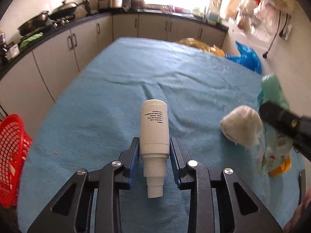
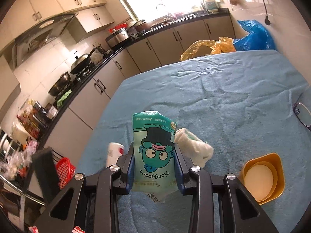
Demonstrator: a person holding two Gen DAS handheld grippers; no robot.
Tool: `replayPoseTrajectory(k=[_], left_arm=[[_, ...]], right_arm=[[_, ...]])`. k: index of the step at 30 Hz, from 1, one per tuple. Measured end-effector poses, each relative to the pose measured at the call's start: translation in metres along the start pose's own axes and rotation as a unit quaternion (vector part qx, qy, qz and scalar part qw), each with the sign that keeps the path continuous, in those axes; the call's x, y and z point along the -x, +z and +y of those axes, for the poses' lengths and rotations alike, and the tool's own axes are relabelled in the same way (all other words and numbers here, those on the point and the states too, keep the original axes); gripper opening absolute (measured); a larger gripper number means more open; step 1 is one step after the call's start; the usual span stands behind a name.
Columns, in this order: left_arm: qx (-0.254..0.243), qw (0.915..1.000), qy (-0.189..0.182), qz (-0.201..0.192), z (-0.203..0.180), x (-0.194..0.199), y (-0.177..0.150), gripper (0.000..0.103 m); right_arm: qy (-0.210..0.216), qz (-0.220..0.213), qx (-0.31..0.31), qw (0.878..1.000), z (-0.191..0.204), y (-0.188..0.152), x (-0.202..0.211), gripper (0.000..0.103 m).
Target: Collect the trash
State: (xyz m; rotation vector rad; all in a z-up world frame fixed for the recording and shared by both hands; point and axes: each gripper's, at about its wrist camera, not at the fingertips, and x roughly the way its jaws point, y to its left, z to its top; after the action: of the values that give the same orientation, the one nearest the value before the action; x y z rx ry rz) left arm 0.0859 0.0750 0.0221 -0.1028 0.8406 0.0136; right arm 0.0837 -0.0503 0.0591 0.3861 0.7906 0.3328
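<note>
A white plastic bottle (image 1: 154,124) lies on the blue cloth with its narrow neck toward the camera, and my left gripper (image 1: 154,143) is shut on its lower body. From the right wrist view only the bottle's (image 2: 114,153) end shows at the left. My right gripper (image 2: 154,149) is shut on a teal cartoon-printed packet (image 2: 153,136), held above the cloth. That packet (image 1: 272,89) also hangs at the right edge of the left wrist view. A crumpled white tissue wad (image 1: 241,128) rests on the cloth between both grippers, just behind the packet (image 2: 196,149).
A red mesh basket (image 1: 11,155) stands off the table's left edge. A yellow bowl (image 2: 272,165) with a white inner part sits at the right front. Orange (image 2: 204,48) and blue (image 2: 252,35) plastic bags lie beyond the far edge. Kitchen counters run along the left and back.
</note>
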Motion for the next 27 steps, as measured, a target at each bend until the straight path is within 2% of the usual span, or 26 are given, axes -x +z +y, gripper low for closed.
replayPoseTrajectory(k=[3,6,14,27], left_arm=[[0.012,0.9997,0.003,-0.020,0.010,0.005,0.002,0.029],[0.020,0.9996,-0.001,-0.020,0.015,0.005,0.003,0.029],[0.020,0.9984,0.023,-0.048,0.016,0.015,0.002,0.029],[0.015,0.9980,0.034,-0.051,0.015,0.014,0.002,0.029]], right_arm=[[-0.007,-0.001,0.020,1.000,0.011,-0.006,-0.004,0.037],[-0.012,-0.008,0.032,0.999,0.015,-0.009,-0.006,0.037],[-0.023,-0.010,0.036,0.999,0.016,-0.012,-0.011,0.037],[-0.026,-0.010,0.036,0.999,0.016,-0.012,-0.012,0.037]])
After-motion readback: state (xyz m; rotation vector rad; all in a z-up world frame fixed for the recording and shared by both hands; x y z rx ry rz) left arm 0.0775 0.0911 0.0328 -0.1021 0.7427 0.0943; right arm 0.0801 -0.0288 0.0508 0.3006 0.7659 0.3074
